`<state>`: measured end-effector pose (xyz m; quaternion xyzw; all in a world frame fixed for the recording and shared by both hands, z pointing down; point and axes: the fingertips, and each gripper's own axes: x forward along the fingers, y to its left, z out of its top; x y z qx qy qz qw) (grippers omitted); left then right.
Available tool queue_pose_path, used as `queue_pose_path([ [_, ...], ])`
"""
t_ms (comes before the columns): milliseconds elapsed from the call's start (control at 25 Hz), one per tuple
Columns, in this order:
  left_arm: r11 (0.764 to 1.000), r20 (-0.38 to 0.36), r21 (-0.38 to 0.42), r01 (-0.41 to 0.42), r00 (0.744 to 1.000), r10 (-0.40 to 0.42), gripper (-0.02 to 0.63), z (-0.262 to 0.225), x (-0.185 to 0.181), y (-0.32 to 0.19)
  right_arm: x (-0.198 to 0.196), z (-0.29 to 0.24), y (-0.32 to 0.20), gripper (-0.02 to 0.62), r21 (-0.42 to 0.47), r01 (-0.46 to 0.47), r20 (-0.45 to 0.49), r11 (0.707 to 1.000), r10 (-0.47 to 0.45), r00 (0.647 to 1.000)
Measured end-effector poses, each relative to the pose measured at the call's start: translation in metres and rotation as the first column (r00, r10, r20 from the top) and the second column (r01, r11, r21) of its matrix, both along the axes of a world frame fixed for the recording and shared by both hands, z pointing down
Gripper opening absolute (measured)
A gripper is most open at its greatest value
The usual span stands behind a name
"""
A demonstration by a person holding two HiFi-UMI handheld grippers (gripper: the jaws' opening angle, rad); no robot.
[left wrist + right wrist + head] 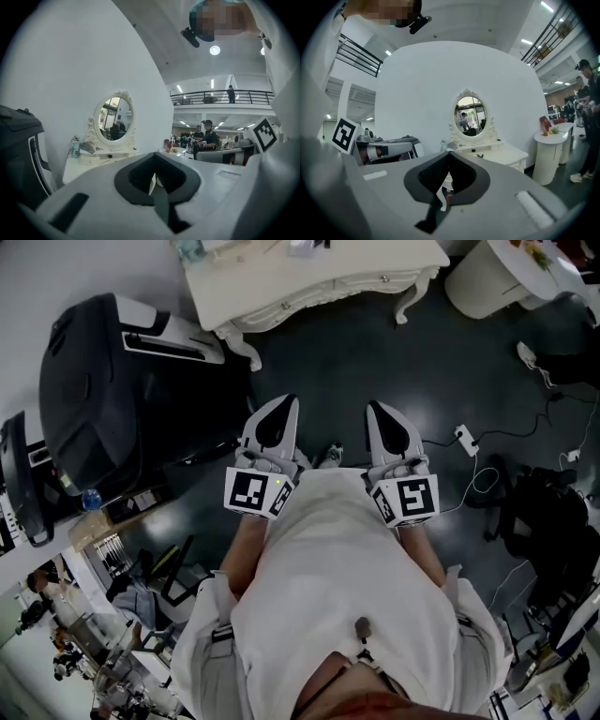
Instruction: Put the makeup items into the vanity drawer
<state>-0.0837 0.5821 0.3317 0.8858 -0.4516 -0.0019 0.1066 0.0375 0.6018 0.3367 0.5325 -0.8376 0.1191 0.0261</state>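
Dark glossy floor fills the middle of the head view, with a cream-white carved vanity table at its upper edge and a large black moulded case at the left. Small makeup items lie on the tabletop, well apart from both claws and too small to identify. The left gripper view shows a pale teal bottle standing beside the oval white-framed mirror on that table. A person in a white shirt holds both tools in front of the body, side by side and pointing toward the table. The left claw is pressed together with nothing between its jaws. The right claw is likewise pressed together and empty. A white round pedestal stand sits to the right of the table, and white cables with a power strip lie on the floor near the right claw.
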Motion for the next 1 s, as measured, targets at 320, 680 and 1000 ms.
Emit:
queue_pose_path([
  [320,1.0,-0.014,-0.025,-0.006,1.0,0.006,0.006,0.007,0.011,0.002,0.008,-0.005,0.009,0.006,0.006,-0.004,0.006,1.0,0.003,1.0],
  [680,0.999,0.037,0.027,-0.029,0.999,0.028,0.006,0.006,0.018,-0.042,0.012,0.004,-0.031,0.006,-0.023,-0.025,0.002,0.999,0.025,1.0],
  [1000,0.996,0.028,0.029,-0.079,0.997,0.079,0.006,0.004,0.017,-0.138,0.008,-0.004,-0.119,0.006,-0.017,-0.046,-0.045,0.999,0.045,0.998],
])
